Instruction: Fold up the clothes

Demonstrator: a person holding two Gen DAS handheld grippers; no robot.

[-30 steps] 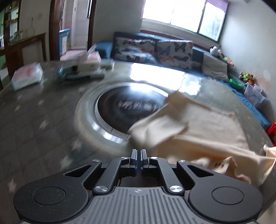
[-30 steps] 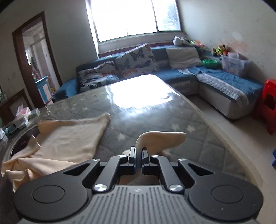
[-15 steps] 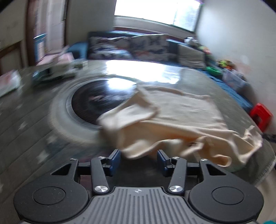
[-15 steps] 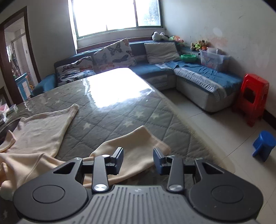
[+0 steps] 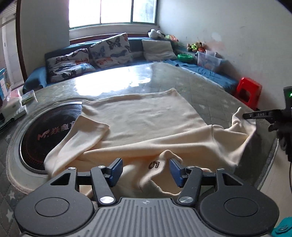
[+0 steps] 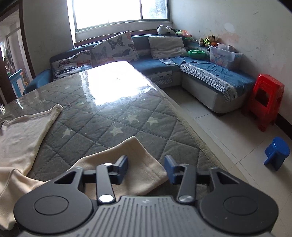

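While the cream shirt (image 5: 146, 116) lies spread back-up across the quilted desk (image 6: 116, 116), both tongs stand released over it.

Largest first: the body is flat, likely laid out for folding, its left part over the round cooktop (image 5: 45, 134) set in the desk; one sleeve (image 6: 131, 162) lies flat between the parted right tongs (image 6: 146, 166) — nothing gripped; the left tongs (image 5: 146, 170) gape either side of the bunched collar; a clear storage box (image 6: 223, 54) on the sofa holds things too small to tell.

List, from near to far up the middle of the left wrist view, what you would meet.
Left tongs → collar with a printed mark → cream shirt body → glossy table → butterfly cushion → window.
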